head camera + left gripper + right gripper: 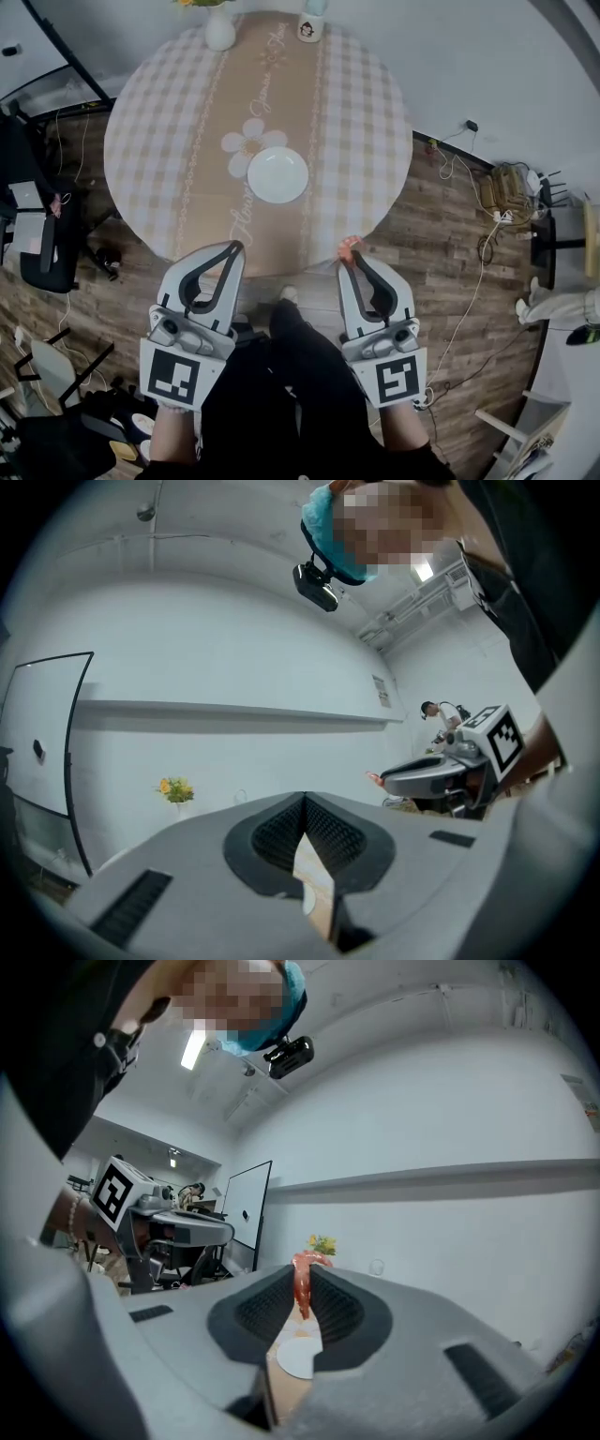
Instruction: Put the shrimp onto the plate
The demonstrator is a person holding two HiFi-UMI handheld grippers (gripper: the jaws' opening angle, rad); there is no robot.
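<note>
Round table (169, 141) with plate (277, 175), right gripper (351, 260) clamping shrimp (301, 1288)

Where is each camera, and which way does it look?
Head view: worn on the head, facing down at table, plate, own legs.
Left gripper view: on left hand-held gripper, along its shut jaws; person above.
Right gripper view: on right hand-held gripper, along jaws pinching shrimp; person above.
Shared: head and right gripper views show the plate.

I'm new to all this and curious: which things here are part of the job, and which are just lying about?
Part of the job: shrimp, nipped in the right tongs; white plate on the table.
Just lying about: flower vase; cup; left tongs, shut and empty.
</note>
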